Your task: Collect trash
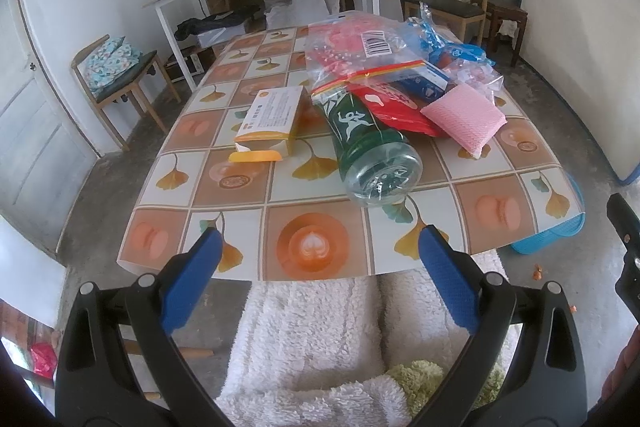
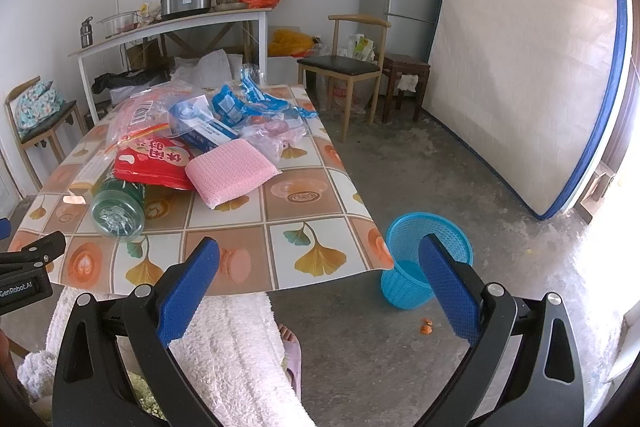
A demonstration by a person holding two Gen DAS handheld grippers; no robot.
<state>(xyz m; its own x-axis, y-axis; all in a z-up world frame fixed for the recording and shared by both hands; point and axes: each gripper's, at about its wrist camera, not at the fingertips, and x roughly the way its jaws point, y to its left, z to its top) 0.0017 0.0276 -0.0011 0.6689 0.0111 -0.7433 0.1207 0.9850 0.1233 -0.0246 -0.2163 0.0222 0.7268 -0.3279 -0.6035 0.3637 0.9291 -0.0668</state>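
Sideways, green bottle lies base toward both wide-open, empty grippers — left, right.

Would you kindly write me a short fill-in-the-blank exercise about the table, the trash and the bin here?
1. The green bottle lies on its ____ on the table.
2. The blue bin stands on the ____ beside the table.
3. The sponge is ____ in colour.
4. Both the left hand-held gripper and the right hand-held gripper are ____ and hold nothing.

Missing words: side; floor; pink; open
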